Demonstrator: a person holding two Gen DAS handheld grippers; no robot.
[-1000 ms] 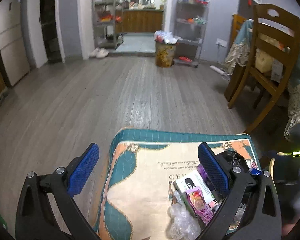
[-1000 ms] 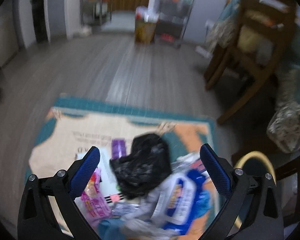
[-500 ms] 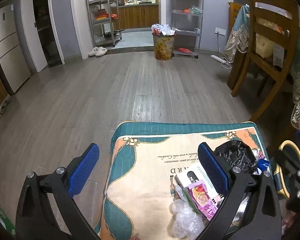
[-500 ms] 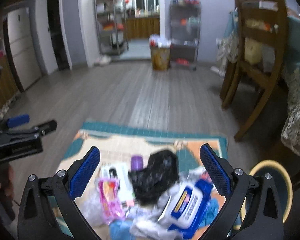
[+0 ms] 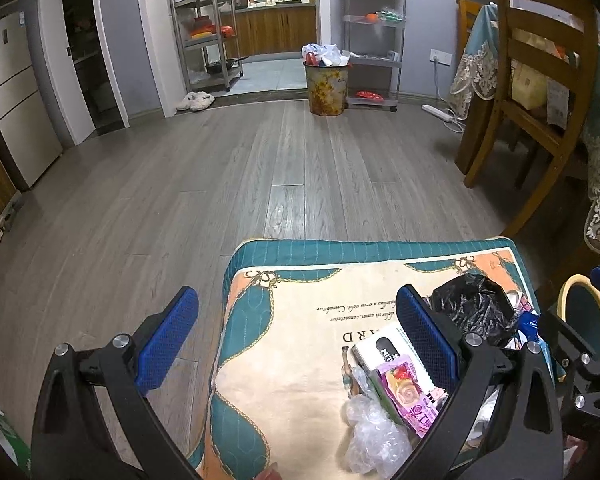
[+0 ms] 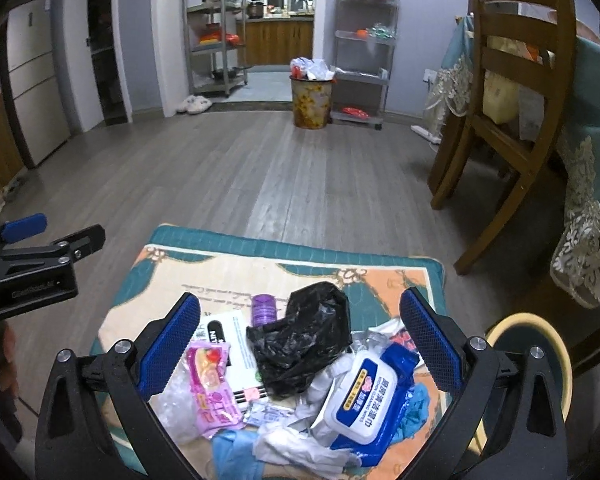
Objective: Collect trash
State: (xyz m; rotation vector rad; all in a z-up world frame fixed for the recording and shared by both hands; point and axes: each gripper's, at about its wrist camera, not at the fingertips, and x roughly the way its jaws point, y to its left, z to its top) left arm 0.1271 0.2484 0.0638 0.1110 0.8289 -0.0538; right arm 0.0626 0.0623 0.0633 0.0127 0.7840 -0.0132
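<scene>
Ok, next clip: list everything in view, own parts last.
mat: 1, teal and cream, floor
black bag: 1, on mat
wipes pack: 1, blue and white, on mat
pink packet: 1, on mat
purple lid: 1, on mat
bin: 1, yellowish, full, far wall
chair: 1, wood, right
slippers: 1 pair, pale, doorway
left tongs: blue pads, open
right tongs: blue pads, open

Wooden chair (image 5: 540,92), slippers (image 5: 196,101), fridge (image 5: 14,100)
</scene>
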